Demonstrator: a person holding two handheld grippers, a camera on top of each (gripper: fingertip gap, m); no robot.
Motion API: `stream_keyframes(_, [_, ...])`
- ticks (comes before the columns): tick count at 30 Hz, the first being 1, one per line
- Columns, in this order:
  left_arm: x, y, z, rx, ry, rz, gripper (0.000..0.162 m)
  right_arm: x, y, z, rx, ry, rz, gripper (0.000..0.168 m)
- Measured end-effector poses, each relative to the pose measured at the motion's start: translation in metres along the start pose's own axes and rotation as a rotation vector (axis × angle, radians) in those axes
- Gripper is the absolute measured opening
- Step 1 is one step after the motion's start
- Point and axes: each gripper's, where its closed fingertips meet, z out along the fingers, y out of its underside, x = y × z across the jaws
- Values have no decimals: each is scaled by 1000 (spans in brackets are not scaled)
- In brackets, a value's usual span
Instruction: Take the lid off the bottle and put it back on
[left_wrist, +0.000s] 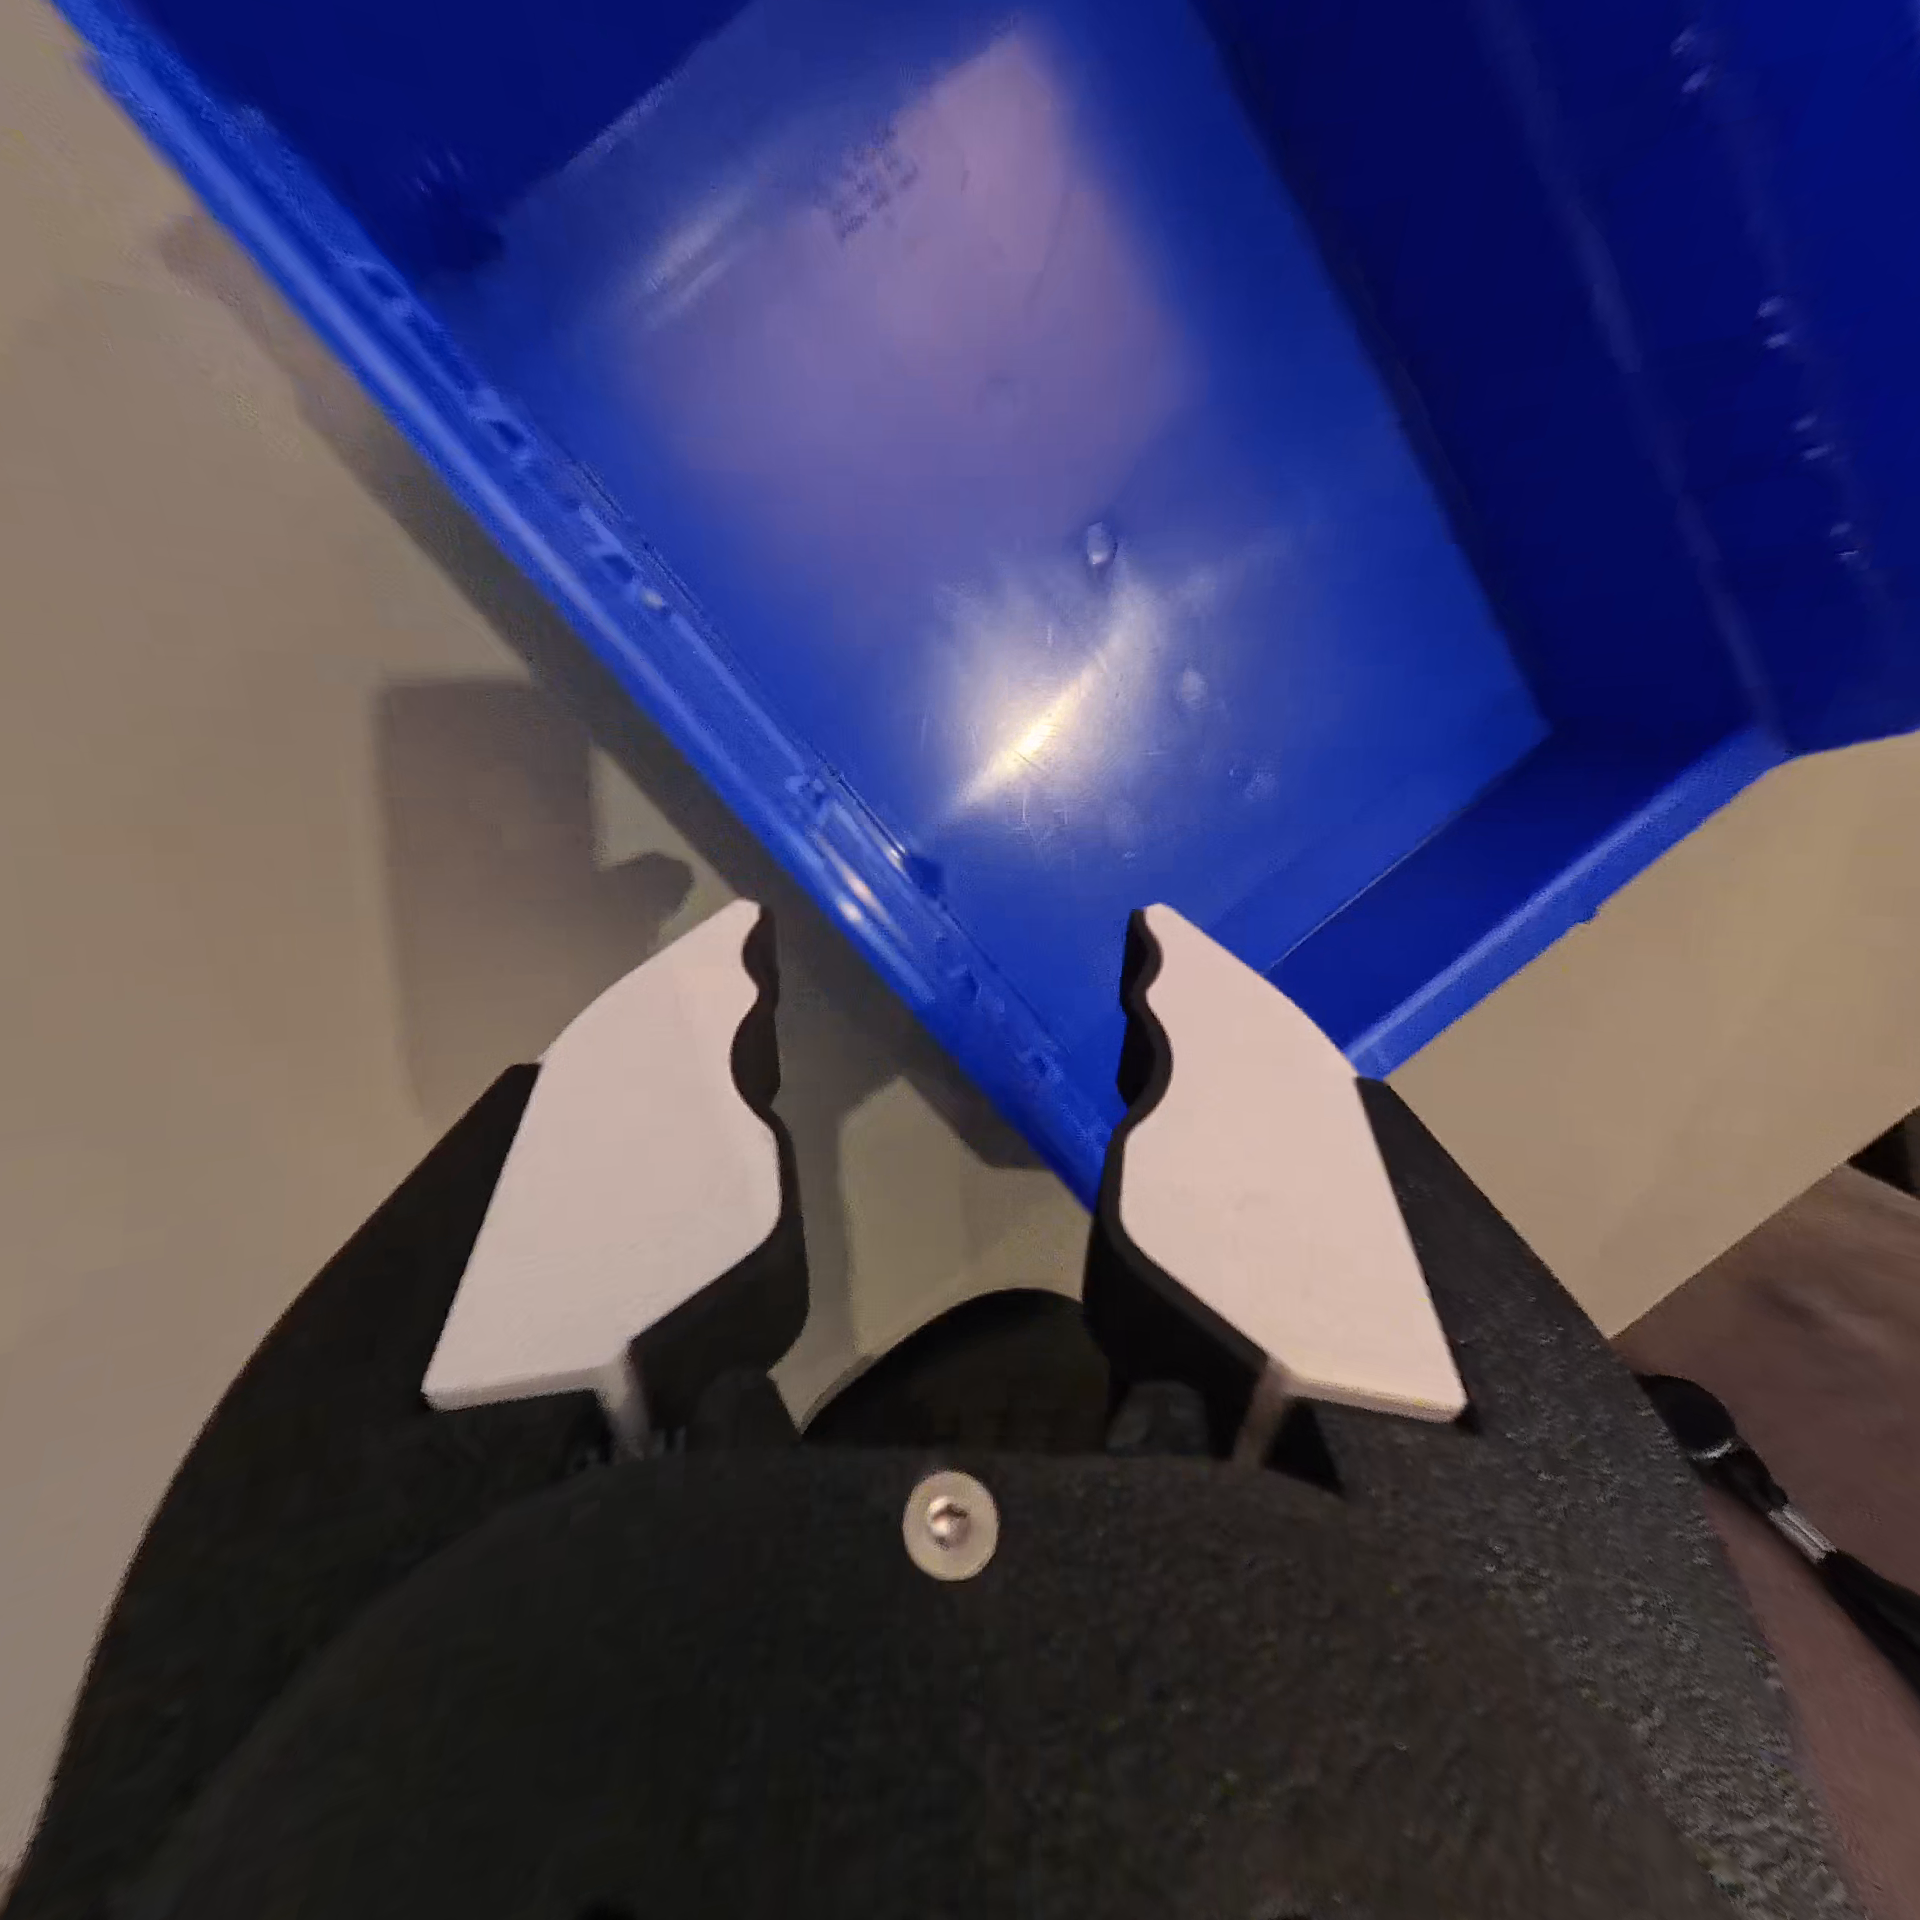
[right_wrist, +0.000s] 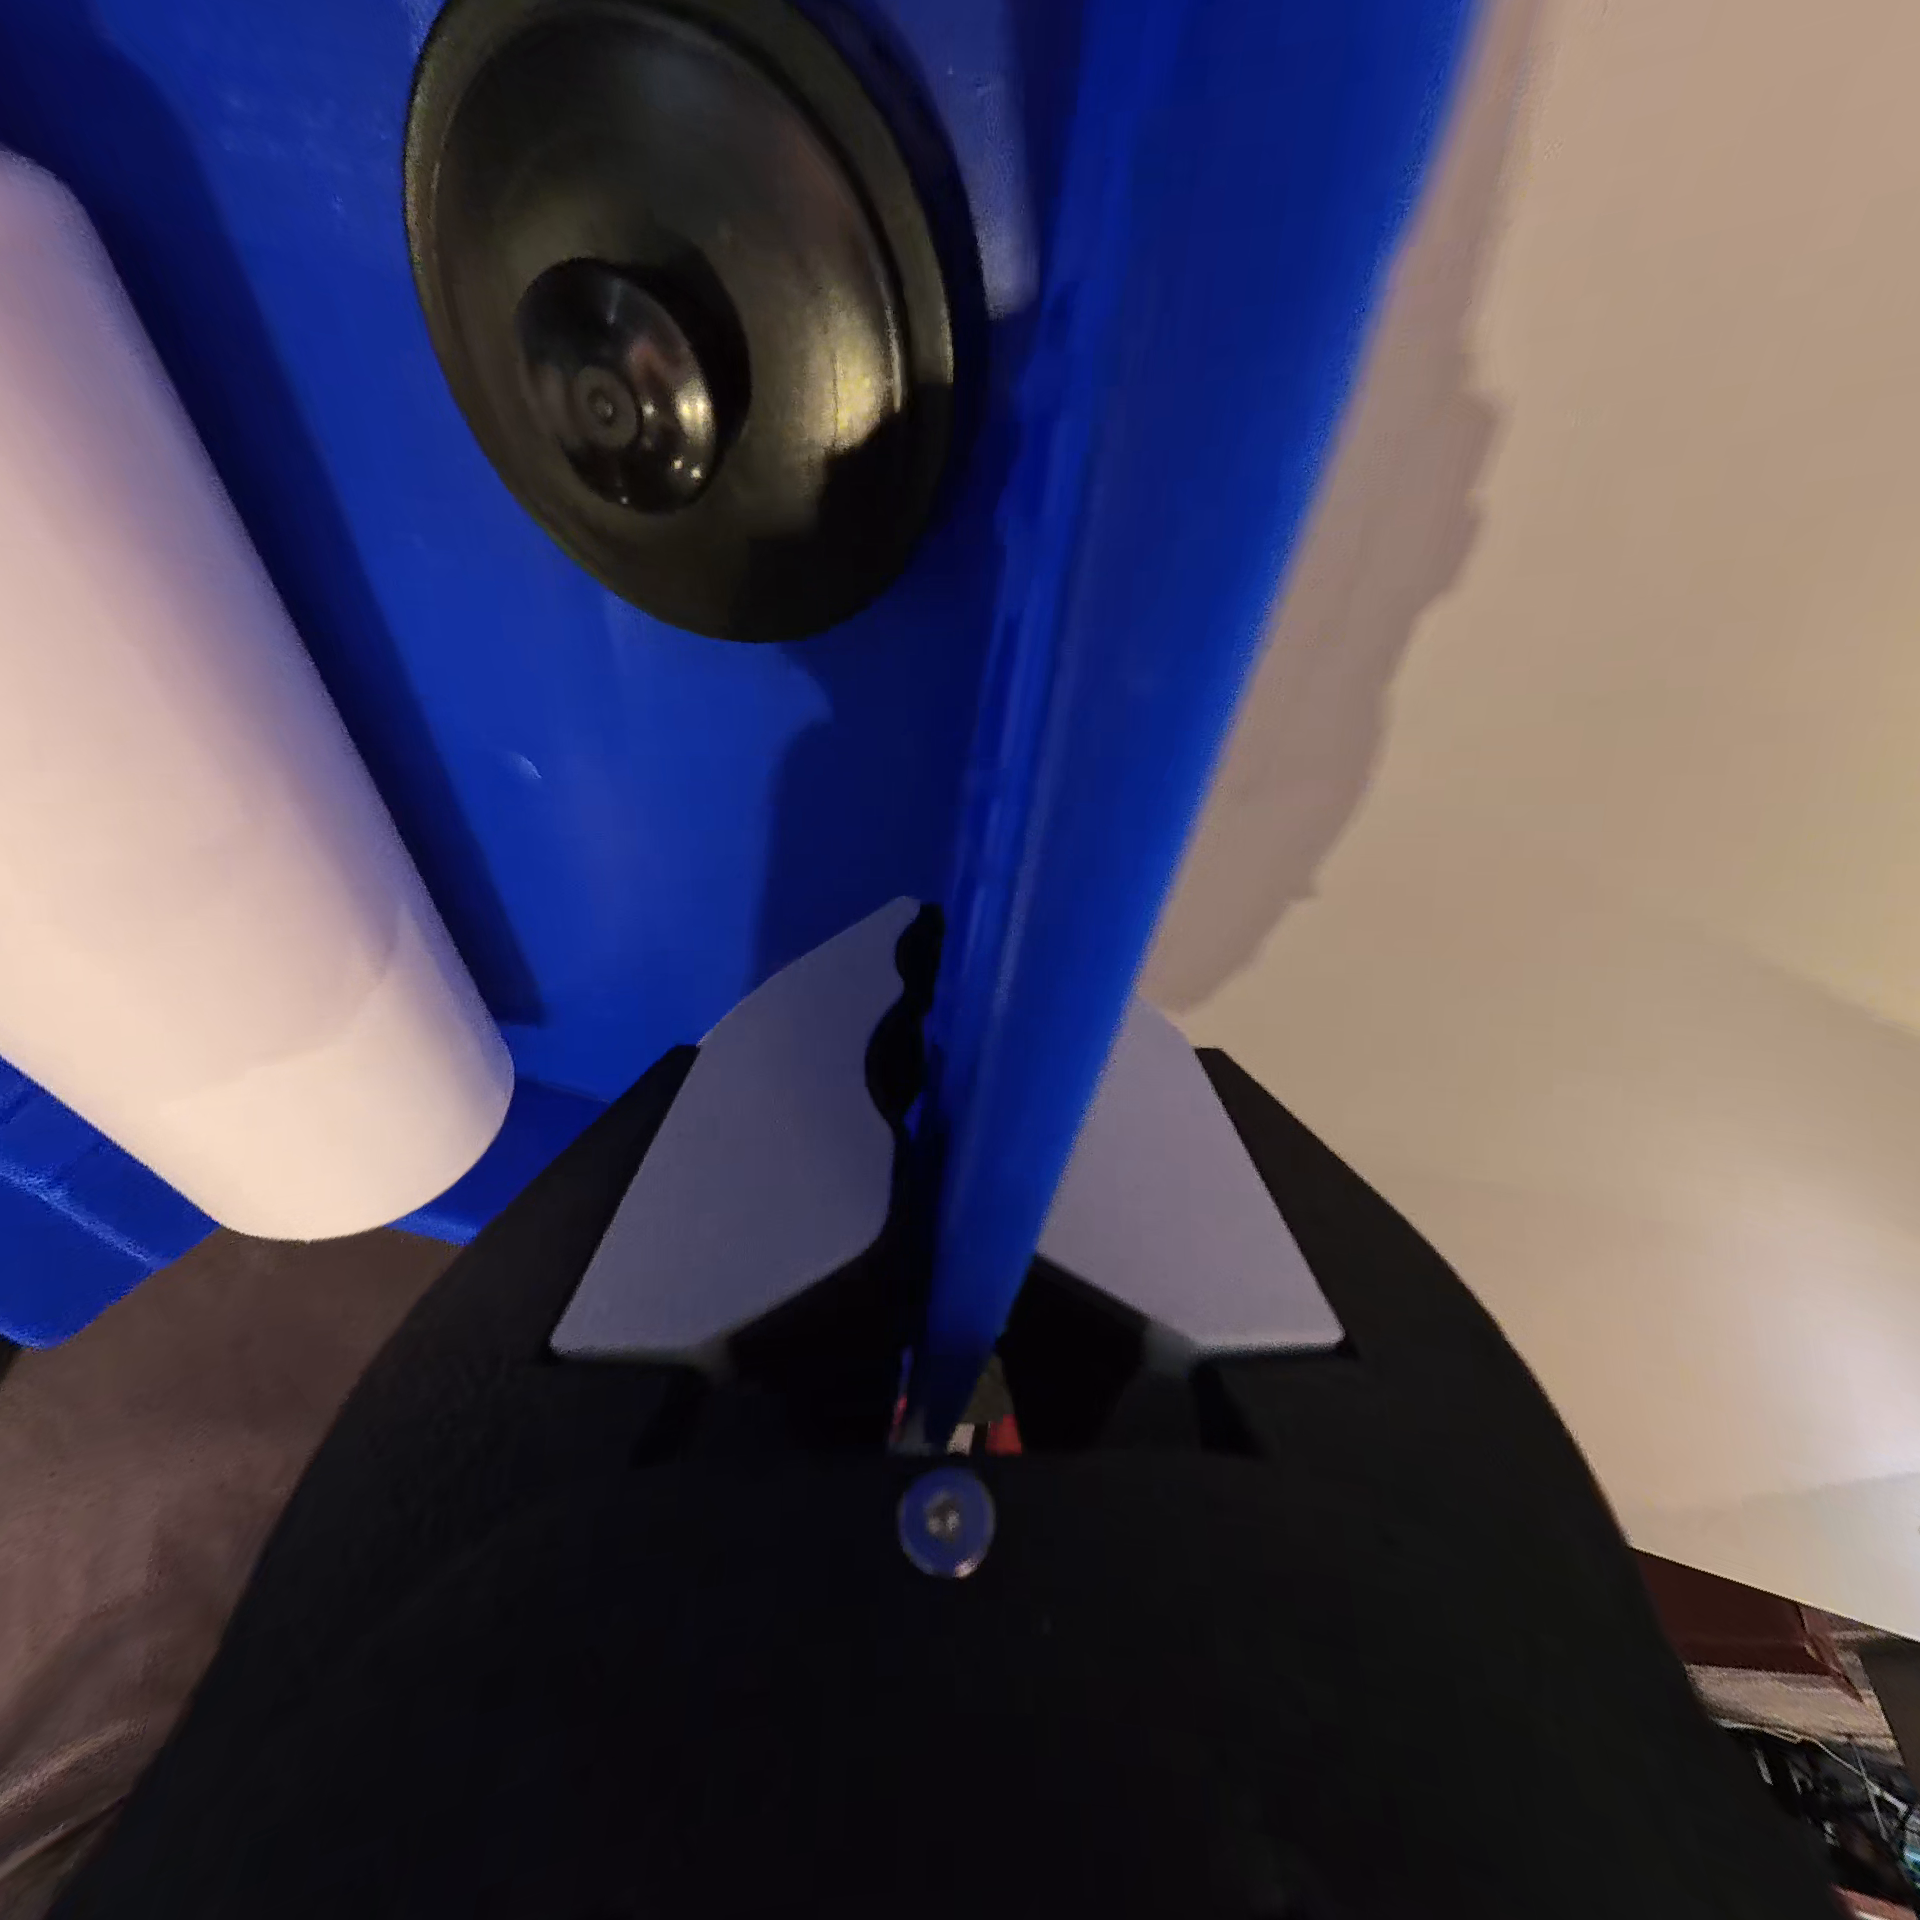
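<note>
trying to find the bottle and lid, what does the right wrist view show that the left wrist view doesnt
Only the right wrist view shows a white bottle lying in the blue bin beside a round black lid, and the right gripper shut on the bin's wall.

Only the left wrist view shows the left gripper, open and holding nothing, above the bin's edge, with a bare stretch of bin floor.

Both show the blue bin on the beige table.

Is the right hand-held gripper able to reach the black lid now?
Probably not yet: the right hand-held gripper is shut on the blue bin's wall; the black lid lies uncovered inside.
</note>
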Motion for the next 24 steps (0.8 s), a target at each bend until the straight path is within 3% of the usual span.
stream_keyframes(7, [-28, 13, -86, 227, -82, -59, 64, 16, 15, -24, 2, -6, 30, 6])
stream_keyframes(13, [-47, 23, -122, 371, -38, -129, 62, 5, 6, -102, 51, 126, 32, 7])
stream_keyframes(19, [-75, 34, -139, 426, -98, -221, 63, -82, -20, -168, 48, 134, -76, 6])
stream_keyframes(24, [-109, 55, -144, 401, -232, -347, 63, -188, -64, -176, 55, 122, -243, 7])
